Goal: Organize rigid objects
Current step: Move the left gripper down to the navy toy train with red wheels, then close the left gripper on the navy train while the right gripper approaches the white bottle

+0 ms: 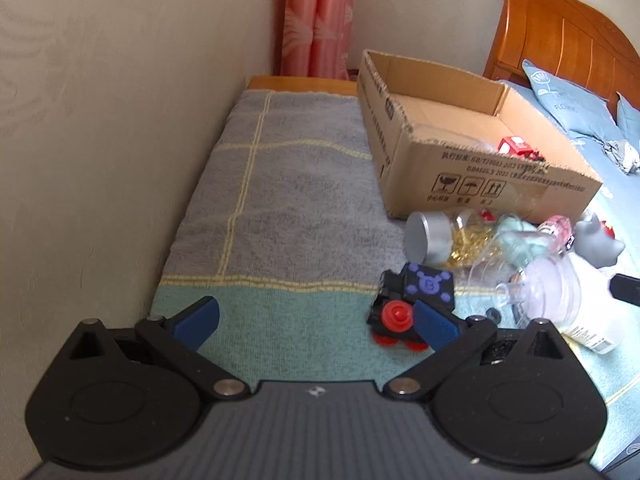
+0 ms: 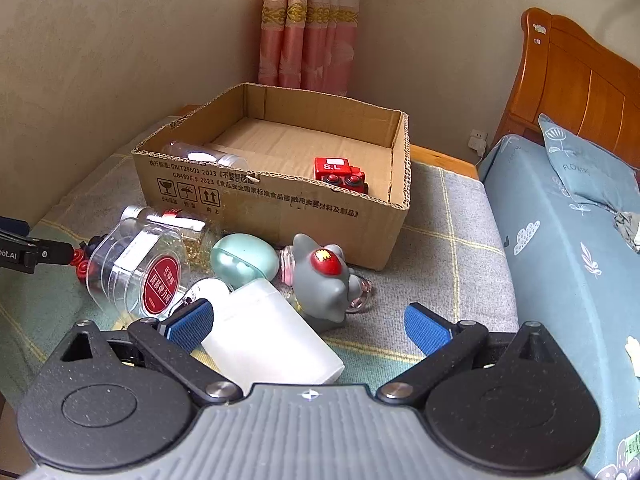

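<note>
On fuzzy towel (image 1: 280, 200), both grippers (image 1: 316, 320) (image 2: 308, 326) gape wide, holding nothing; corrugated box (image 2: 280, 208) holds blocky red truck (image 2: 340, 176)

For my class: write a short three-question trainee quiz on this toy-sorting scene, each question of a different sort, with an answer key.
1. True or false: the cardboard box already holds a red toy truck.
2. Multiple choice: the grey figurine is A) inside the box, B) on the blanket in front of the box, C) held by the right gripper.
3. Fill in: beside the left gripper, against its right finger, sits a black block toy with ____ wheels.

Key: 1 true; 2 B; 3 red.
</note>
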`<state>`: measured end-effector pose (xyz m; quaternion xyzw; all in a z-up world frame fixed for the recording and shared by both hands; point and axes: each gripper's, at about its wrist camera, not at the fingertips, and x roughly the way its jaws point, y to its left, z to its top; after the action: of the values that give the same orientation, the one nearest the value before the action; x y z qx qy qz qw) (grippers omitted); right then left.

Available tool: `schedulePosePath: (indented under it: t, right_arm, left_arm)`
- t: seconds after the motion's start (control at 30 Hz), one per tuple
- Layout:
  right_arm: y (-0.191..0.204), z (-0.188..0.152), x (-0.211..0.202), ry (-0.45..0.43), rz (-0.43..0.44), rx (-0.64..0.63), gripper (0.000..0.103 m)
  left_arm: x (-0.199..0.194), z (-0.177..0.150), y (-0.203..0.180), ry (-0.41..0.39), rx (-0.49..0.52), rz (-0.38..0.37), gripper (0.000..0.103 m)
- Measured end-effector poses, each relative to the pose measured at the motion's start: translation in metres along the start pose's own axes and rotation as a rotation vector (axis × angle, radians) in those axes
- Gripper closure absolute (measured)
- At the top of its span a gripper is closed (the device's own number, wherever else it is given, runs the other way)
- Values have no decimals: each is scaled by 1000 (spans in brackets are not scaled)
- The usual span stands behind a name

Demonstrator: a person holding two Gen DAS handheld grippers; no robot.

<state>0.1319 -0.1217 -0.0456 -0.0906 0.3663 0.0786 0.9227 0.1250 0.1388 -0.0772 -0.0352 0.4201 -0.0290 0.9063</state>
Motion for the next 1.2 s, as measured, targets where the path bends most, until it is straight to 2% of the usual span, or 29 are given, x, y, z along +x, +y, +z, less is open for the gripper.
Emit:
schedulePosePath:
  t: [0.23, 0.43, 0.77, 0.97, 1.13, 1.2]
  right_arm:
    - [20, 0, 22, 15, -72, 21, 0]
    - [19, -11, 19, 32, -67, 2, 0]
    - [-9, -45, -2, 83, -109, -10, 0]
    - [-22, -67, 11, 150, -55, 8, 0]
    - [-37, -70, 19, 151, 50, 76, 0]
    - [-40, -70, 19, 137, 58, 67, 0]
  left_arm:
    - [6, 10, -20, -10, 66, 11, 1]
    - [7, 4, -40, -7, 189, 65, 1]
    - [17, -3, -50, 18, 214, -13, 1]
    - [31, -8, -56, 53, 230, -23, 1]
    - [35, -12, -49, 57, 187, -60, 1]
    - [35, -13, -48, 47, 197, -66, 1]
